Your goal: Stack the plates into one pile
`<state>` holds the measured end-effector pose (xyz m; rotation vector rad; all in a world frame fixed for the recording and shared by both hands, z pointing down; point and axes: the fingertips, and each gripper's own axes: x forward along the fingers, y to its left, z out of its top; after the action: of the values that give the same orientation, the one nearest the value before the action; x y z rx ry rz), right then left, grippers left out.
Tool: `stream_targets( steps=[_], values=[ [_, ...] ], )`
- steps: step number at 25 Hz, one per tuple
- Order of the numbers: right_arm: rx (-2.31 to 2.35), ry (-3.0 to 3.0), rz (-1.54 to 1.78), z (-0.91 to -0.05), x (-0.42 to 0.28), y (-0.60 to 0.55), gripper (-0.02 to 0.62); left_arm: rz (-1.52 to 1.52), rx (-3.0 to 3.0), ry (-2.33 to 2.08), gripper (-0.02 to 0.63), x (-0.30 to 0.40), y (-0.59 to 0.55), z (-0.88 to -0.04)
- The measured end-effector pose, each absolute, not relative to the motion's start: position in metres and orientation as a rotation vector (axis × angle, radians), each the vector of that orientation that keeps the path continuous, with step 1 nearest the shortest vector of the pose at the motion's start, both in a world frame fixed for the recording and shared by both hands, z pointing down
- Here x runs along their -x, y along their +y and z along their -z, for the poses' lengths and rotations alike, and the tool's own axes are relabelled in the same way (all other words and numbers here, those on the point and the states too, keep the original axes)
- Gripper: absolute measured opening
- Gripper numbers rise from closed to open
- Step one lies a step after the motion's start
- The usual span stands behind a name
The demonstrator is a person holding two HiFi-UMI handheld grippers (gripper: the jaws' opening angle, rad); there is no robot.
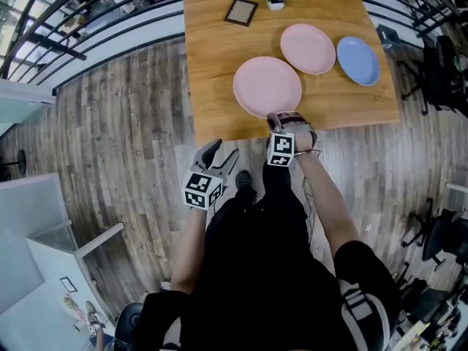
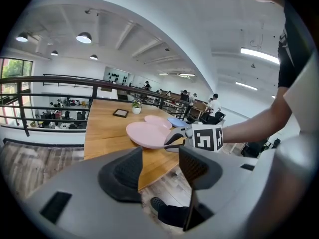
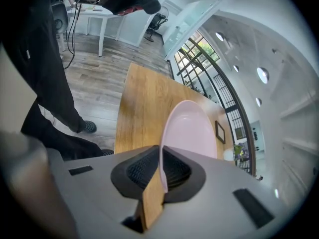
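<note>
The right gripper (image 1: 281, 117) is clamped on the near rim of the near pink plate (image 1: 267, 85), at the table's (image 1: 212, 64) near edge. The left gripper (image 1: 221, 152) hangs wide open and empty, off the table's near left. The far pink plate (image 1: 308, 48) and the blue plate (image 1: 357, 60) lie farther right.

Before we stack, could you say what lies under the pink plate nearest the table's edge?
Only the wooden table shows around the plate, whose near rim the right tool grips; the patch beneath it is covered.
</note>
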<state>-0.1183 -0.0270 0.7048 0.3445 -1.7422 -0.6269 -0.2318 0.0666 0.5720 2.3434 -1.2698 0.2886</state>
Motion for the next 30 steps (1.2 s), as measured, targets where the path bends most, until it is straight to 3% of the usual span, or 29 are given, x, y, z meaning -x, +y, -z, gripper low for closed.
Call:
stream_targets(
  steps=[30],
  values=[
    [-0.541,-1.667,0.555,-0.675,0.003,-0.078,0.034,-0.256,-2.444,-1.146,0.242,0.157,0.013,-0.564]
  ],
)
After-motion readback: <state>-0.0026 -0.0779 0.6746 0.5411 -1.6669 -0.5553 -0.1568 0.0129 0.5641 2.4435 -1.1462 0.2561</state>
